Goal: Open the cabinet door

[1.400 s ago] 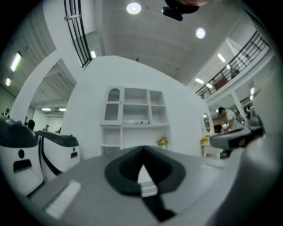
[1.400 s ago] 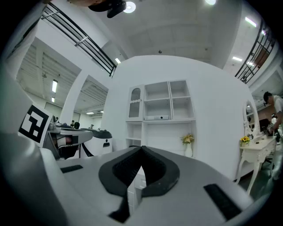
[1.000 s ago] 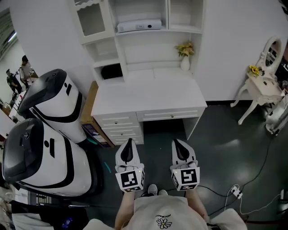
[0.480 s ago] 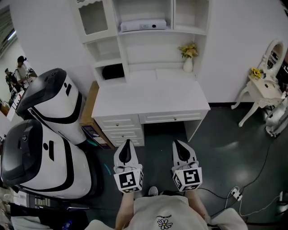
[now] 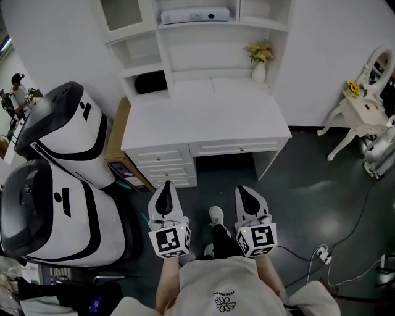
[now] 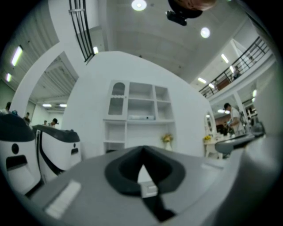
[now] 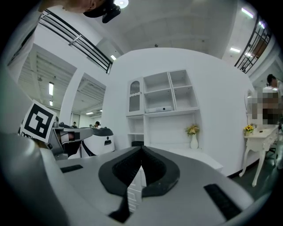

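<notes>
- My left gripper [image 5: 165, 187] has its jaws pressed together with nothing between them, and it points level toward the white desk [image 5: 203, 117].
- My right gripper [image 5: 243, 190] is likewise closed on nothing. It is held beside the left one, short of the desk's drawers.
- The cabinet door [image 5: 117, 12], glass-paned with an arched top, sits at the upper left of the hutch above the desk. It looks shut and is well apart from both grippers.
- A vase of yellow flowers [image 5: 260, 69] stands at the desk's back right.
</notes>
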